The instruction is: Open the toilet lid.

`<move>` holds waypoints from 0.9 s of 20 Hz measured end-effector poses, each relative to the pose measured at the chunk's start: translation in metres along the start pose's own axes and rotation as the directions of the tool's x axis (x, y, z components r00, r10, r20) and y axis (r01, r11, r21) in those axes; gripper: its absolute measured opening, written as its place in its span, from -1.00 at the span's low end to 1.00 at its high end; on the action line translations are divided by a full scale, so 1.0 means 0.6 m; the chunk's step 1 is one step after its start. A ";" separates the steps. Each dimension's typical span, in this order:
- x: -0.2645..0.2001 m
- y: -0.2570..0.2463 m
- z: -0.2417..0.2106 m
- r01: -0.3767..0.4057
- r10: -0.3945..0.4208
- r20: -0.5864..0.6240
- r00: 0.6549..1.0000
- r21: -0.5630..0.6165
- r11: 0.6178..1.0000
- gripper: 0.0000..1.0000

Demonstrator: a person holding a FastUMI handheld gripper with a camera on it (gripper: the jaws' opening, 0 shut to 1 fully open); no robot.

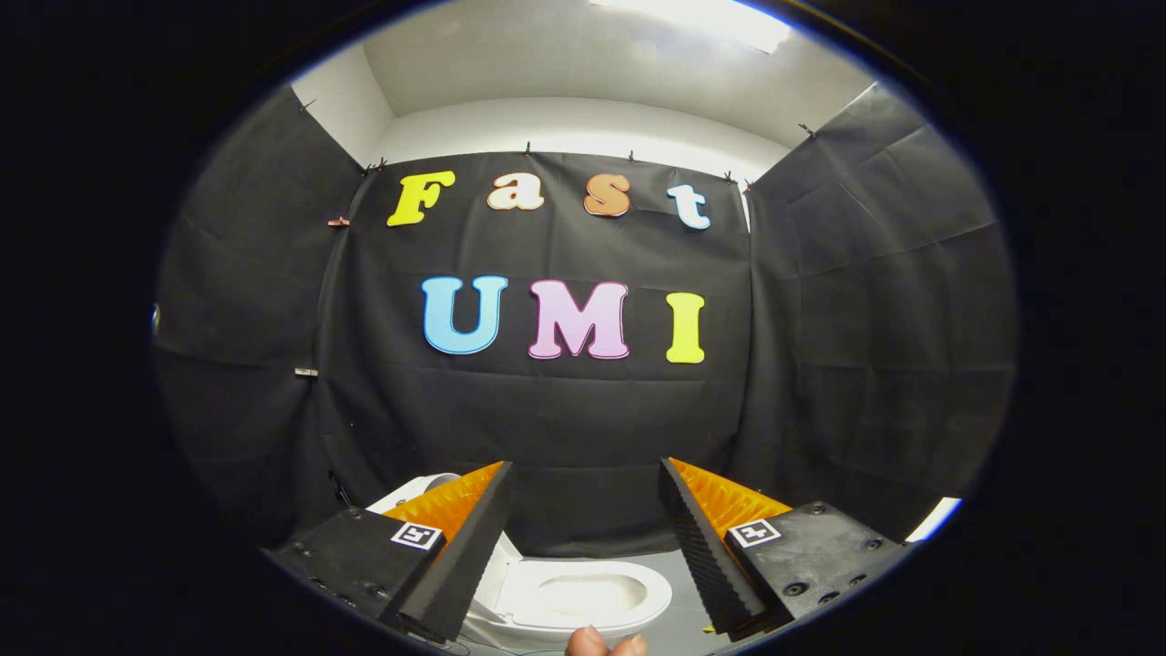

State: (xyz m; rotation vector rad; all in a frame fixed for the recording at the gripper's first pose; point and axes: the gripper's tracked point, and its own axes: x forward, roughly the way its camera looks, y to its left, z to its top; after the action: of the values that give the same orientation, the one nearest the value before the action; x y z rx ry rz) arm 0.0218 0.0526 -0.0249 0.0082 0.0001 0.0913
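White porcelain showed low between the gripper (585,510) fingers: a toilet (583,597) stood on the floor beneath and slightly ahead of the gripper, seen from above. Its oval seat ring (652,592) lay flat around the bowl, with the pale hollow of the bowl visible inside it. The toilet lid (492,569) appeared raised at the left end of the seat, partly hidden behind the left finger, so its exact tilt could not be told. A rounded white part, probably the tank (421,487), rose beyond the left finger near the wall. The gripper fingers were spread wide apart, pinching nothing, with the seat lying in the gap between them and well below their tips. Neither finger touched the toilet. Fingertips of a person's hand (606,643) showed just beside the near rim of the seat. Grey floor (679,624) surrounded the toilet base. Black cloth wall (565,428) hung beyond the fingers, closing the booth on three sides, and a bright ceiling light (701,18) glowed overhead
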 end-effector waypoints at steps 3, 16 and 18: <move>-0.002 -0.002 0.001 0.003 -0.003 -0.002 1.000 0.001 1.000 0.96; -0.002 -0.002 -0.001 0.003 -0.003 -0.009 1.000 -0.005 1.000 0.96; -0.002 -0.001 0.001 0.002 -0.002 -0.006 1.000 -0.001 1.000 0.96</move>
State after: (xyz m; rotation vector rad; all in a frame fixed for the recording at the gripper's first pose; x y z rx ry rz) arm 0.0209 0.0518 -0.0244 0.0069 0.0061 0.0891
